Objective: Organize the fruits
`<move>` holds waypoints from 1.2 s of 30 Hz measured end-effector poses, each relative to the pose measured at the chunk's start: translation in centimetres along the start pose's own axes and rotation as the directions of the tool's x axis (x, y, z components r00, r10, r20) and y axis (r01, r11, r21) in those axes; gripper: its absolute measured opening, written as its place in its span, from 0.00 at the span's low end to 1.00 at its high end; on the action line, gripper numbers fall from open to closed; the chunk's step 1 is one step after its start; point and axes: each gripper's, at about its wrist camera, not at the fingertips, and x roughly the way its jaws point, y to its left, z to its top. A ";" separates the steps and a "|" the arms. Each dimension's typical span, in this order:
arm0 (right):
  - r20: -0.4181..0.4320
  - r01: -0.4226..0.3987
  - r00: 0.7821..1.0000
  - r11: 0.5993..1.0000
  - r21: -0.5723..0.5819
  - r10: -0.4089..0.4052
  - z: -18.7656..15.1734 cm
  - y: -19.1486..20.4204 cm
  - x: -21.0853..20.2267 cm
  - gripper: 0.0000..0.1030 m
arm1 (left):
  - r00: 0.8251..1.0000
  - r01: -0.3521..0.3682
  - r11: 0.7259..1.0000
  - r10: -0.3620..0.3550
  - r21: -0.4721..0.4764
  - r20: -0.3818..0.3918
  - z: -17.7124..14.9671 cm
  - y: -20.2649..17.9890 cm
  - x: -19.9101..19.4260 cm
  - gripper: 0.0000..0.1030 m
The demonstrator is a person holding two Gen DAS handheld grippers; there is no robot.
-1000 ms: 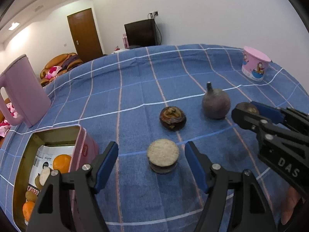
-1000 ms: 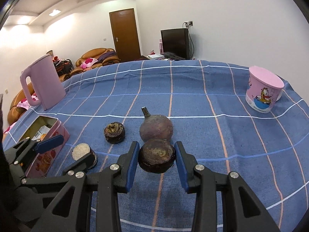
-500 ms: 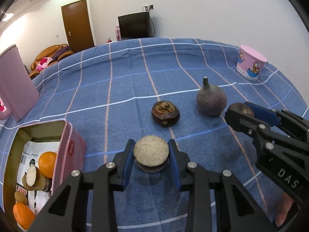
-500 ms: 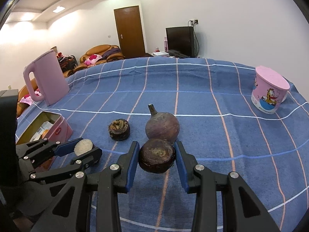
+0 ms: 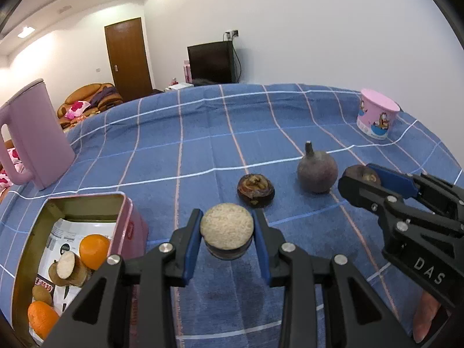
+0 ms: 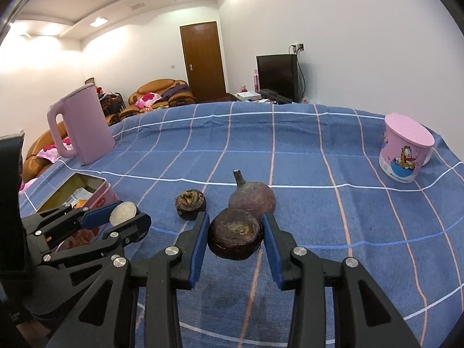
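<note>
My left gripper (image 5: 226,239) is shut on a dark round fruit with a pale cut face (image 5: 226,230), held above the blue cloth. My right gripper (image 6: 235,240) is shut on a dark brown round fruit (image 6: 235,237), also held above the cloth; it shows in the left wrist view (image 5: 362,174). A small dark fruit (image 5: 255,189) and a larger purple fruit with a stem (image 5: 317,169) lie on the cloth beyond both grippers. An open pink tin (image 5: 127,211) at the left holds oranges (image 5: 94,246) and cut pieces.
A pink kettle (image 5: 32,136) stands at the far left. A pink cartoon cup (image 5: 377,120) stands at the far right near the table's edge. The blue checked cloth (image 5: 203,145) covers the table. A sofa, door and TV lie beyond.
My left gripper closed on the pale-faced fruit and lifted it off the cloth. My right gripper kept its fruit and rose slightly.
</note>
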 end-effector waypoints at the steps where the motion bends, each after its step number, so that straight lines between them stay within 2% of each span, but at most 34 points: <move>1: 0.007 -0.002 1.000 1.000 -0.001 0.002 0.0 0.0 -0.1 0.38 | 1.000 -0.003 1.000 0.003 -0.004 0.008 0.0 0.1 -0.1 0.35; 17: 0.078 -0.006 0.997 1.000 -0.019 0.007 0.0 0.4 -1.5 0.38 | 0.996 -0.034 0.999 0.036 -0.017 0.087 -0.2 0.4 -1.7 0.35; 36: 0.148 -0.010 0.989 0.999 -0.038 0.015 -0.3 0.7 -3.0 0.38 | 0.983 -0.063 0.998 0.066 -0.024 0.174 -0.4 0.4 -3.4 0.35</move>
